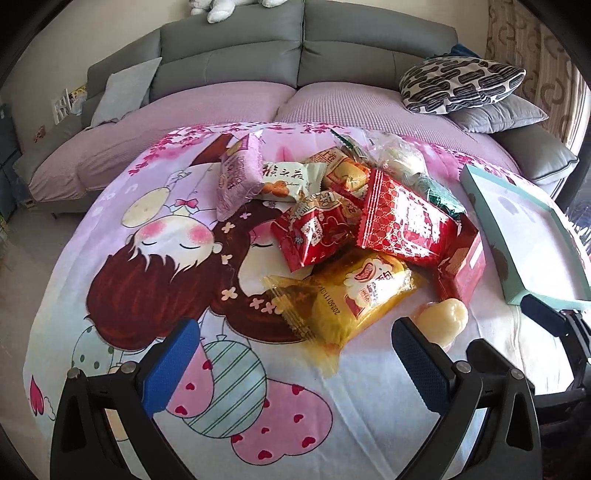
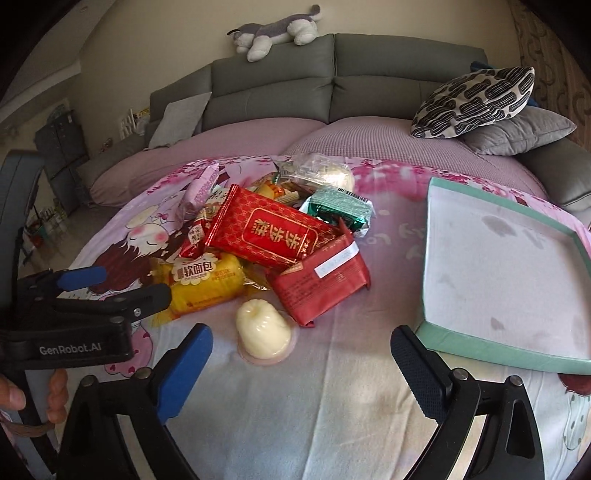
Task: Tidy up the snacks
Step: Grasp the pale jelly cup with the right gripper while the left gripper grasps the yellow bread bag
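A pile of snack packets lies on a cartoon-print cloth: a yellow bread packet point(image 1: 351, 295) point(image 2: 207, 280), a big red packet point(image 1: 406, 221) point(image 2: 273, 232), a dark red packet point(image 2: 321, 280), a green packet point(image 2: 340, 210), a pink packet point(image 1: 236, 173) and a white jelly cup point(image 2: 262, 328) point(image 1: 443, 317). An empty teal-rimmed box lid point(image 2: 428, 251) point(image 1: 480, 206) lies to the right. My left gripper point(image 1: 295, 354) is open and empty just before the yellow packet. My right gripper point(image 2: 301, 363) is open and empty just before the jelly cup.
A grey sofa point(image 2: 332, 77) with a patterned cushion point(image 2: 476, 99) and a plush dog point(image 2: 277, 29) stands behind the cloth-covered table point(image 2: 332, 406). The left gripper also shows at the left edge of the right wrist view point(image 2: 92, 291).
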`<state>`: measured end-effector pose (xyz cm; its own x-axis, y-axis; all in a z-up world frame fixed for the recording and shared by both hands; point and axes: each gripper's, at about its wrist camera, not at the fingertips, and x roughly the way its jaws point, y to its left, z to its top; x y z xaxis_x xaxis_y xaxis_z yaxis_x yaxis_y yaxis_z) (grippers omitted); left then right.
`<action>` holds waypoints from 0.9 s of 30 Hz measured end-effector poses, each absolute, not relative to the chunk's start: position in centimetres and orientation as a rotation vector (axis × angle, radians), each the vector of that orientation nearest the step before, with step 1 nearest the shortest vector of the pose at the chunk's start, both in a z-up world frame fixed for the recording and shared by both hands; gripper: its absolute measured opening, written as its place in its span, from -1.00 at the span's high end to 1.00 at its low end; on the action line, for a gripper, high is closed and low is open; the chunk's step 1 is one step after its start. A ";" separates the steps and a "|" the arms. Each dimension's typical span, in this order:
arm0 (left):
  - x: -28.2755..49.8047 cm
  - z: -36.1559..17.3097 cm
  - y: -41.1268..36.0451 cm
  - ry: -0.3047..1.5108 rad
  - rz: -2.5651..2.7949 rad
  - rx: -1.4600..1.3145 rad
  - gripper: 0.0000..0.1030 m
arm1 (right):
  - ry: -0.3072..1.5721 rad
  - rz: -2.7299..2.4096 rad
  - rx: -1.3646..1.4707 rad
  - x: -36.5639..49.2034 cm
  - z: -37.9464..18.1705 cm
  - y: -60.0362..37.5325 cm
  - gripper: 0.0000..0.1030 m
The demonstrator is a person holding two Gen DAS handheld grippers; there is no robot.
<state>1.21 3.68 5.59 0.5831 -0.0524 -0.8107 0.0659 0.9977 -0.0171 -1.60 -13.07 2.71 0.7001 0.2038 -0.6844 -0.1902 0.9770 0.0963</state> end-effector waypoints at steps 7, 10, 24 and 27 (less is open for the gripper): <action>3.9 4.4 2.0 0.996 -0.133 -0.012 -1.00 | 0.828 0.241 0.041 -0.2 1.5 -12.3 -0.70; 4.8 3.5 1.5 1.027 -0.145 -0.025 -1.00 | 0.848 0.250 0.035 0.2 1.1 -11.9 -0.63; 6.1 1.8 0.8 1.065 -0.128 0.003 -0.65 | 0.879 0.281 0.036 0.7 0.4 -11.4 0.12; 5.6 2.0 1.0 1.059 -0.138 -0.013 -0.51 | 0.877 0.296 0.033 0.6 0.4 -11.2 0.26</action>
<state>5.63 1.04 2.04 0.4820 -0.1200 -0.8679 0.1072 0.9912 -0.0775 0.55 -11.22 0.45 0.6013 0.2693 -0.7523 -0.2420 0.9587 0.1497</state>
